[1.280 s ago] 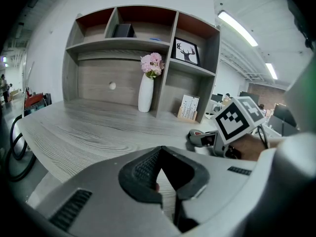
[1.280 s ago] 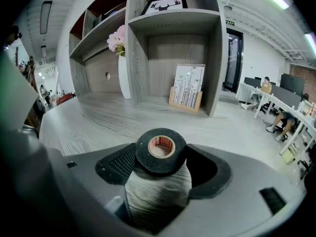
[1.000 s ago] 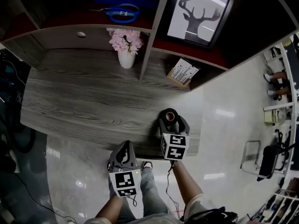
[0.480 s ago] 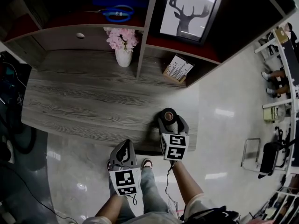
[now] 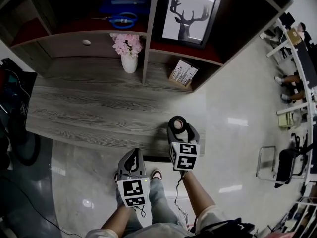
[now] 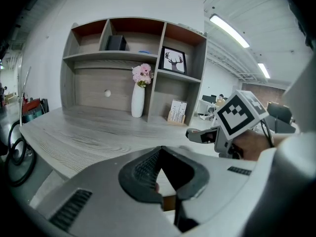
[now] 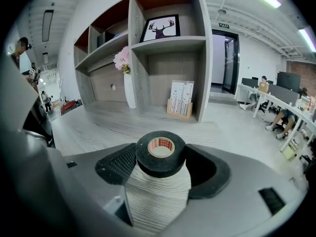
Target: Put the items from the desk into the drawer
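Tape roll [image 7: 160, 153]: black, w/ a pale printed core, pinched across its outer wall by the right gripper [image 5: 178, 125], one jaw on each side, hole facing up toward the cam. It sits over the near right part of the desk [image 5: 99, 113]; can't tell if it's touching the top or just off it.

Handling, my guess: light, stiff ring, not fragile. The wound outer face is prob. a bit tacky, so the grip should hold w/o much squeeze. The hold across the diameter is good; the roll could pivot btwn the pads if swung fast.

Left gripper [image 6: 160, 149]: jaw tips pressed together, nothing btwn them, hanging off the desk's front edge, near the person's legs.

Containers:
- Drawer: not clearly in any view, so open/closed and contents unknown.
- Shelf unit [image 5: 148, 38], upper left bay: blue box [image 5: 124, 5] and scissors [image 5: 121, 20].
- Upper right bay: deer picture [image 5: 188, 15].
- Lower right bay: card holder [image 5: 182, 73] w/ printed cards.
- Vase [image 5: 129, 62] w/ pink flowers stands on the desk by the divider.
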A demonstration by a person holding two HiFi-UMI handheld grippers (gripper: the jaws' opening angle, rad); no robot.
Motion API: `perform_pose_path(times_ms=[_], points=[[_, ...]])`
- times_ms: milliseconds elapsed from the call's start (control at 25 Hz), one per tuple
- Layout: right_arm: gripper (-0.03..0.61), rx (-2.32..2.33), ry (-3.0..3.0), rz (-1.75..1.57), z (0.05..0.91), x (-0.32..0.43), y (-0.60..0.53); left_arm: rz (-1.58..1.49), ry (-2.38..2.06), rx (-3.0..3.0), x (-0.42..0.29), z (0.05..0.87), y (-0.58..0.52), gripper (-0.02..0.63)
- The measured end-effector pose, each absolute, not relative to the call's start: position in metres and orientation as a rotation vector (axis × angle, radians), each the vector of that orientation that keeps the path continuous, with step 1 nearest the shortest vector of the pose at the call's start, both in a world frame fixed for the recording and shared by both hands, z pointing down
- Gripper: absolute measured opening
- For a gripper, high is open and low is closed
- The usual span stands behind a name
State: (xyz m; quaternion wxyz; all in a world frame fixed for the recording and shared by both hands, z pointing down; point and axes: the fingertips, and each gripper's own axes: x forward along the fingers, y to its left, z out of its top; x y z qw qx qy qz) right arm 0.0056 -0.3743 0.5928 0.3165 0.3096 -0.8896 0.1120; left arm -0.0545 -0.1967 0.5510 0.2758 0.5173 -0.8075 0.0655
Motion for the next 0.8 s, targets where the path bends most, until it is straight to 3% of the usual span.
perform_pose_path(times_ms=[800], points=[[0.307,0.905,-2.373,0.339,0.522,0.061,-0.338,0.208,-2.139,1.524,-0.011,0.502,-0.181,-0.003]])
